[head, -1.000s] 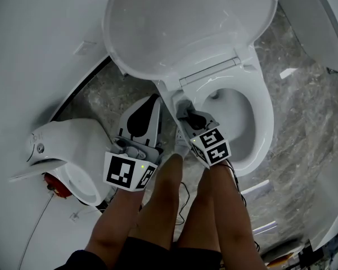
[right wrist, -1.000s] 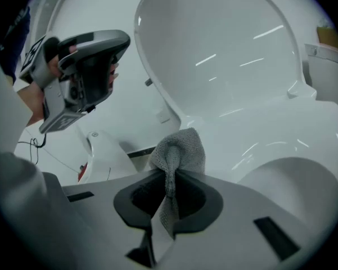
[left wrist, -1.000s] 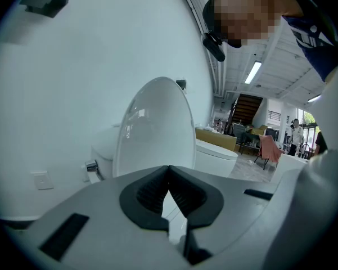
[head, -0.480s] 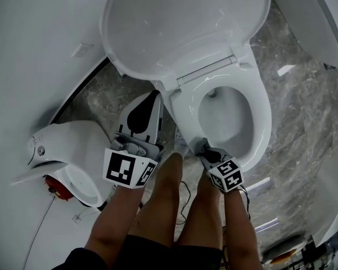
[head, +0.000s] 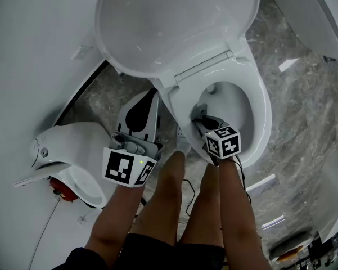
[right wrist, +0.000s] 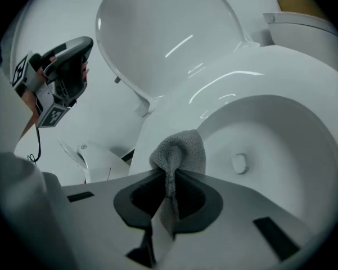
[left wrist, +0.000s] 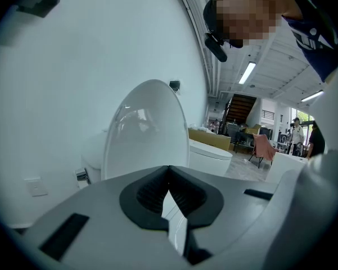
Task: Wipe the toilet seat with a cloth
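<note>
Pinching a grey knitted cloth [right wrist: 183, 148] in the jaws of the right gripper [right wrist: 169, 191], closed tight on its folded middle, with a rounded bunch sticking out past the tips. Pressed against the left side of the white seat [right wrist: 169, 114], at the inner edge beside the bowl [right wrist: 270, 145], toward the hinge end. From the head view, aiming the right gripper [head: 200, 112] far and a little left, over the seat [head: 262, 108]. Lying flat, long axis running from the hinge at far left to the rounded front at near right. Standing raised at the far end, lid [head: 169, 21] with its hollow side facing near. Holding the left gripper [head: 142, 112] apart to the left, pointing far, above grey marbled floor [head: 309, 94], between the seat and a second white toilet [head: 73, 145] at near left. Keeping nothing in the left gripper [left wrist: 169, 191], jaws drawn together. Showing black-and-white square markers on the right cube [head: 223, 142] and the left cube [head: 126, 170]
</note>
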Tool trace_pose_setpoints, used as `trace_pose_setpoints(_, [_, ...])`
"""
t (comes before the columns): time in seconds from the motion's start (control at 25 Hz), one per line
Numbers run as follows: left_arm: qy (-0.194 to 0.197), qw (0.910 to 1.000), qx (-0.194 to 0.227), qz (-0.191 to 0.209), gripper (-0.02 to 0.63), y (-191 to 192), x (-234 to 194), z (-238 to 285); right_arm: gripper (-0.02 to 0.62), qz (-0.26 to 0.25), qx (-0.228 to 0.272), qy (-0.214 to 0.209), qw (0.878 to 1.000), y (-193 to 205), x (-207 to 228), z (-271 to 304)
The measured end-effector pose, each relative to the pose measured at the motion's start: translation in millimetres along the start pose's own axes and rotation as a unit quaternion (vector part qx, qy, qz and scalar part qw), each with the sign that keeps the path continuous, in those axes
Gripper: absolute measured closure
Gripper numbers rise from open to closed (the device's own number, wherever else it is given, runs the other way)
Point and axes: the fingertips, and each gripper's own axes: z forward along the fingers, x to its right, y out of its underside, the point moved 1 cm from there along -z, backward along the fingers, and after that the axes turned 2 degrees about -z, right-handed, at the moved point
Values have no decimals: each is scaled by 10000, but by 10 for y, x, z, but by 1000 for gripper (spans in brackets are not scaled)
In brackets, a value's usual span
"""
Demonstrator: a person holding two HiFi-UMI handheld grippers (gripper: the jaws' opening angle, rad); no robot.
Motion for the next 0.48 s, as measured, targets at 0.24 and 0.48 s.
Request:
trace_pose_setpoints(0.24, [55,10000,-15,8,594,-9,75,15,543,-105,-669,400,9969,739,31,-511])
trace_pose_setpoints(0.48, [257,9995,-96,122,594,-23,233,35,543,512,-823,1263,9873,1293,255,-1068])
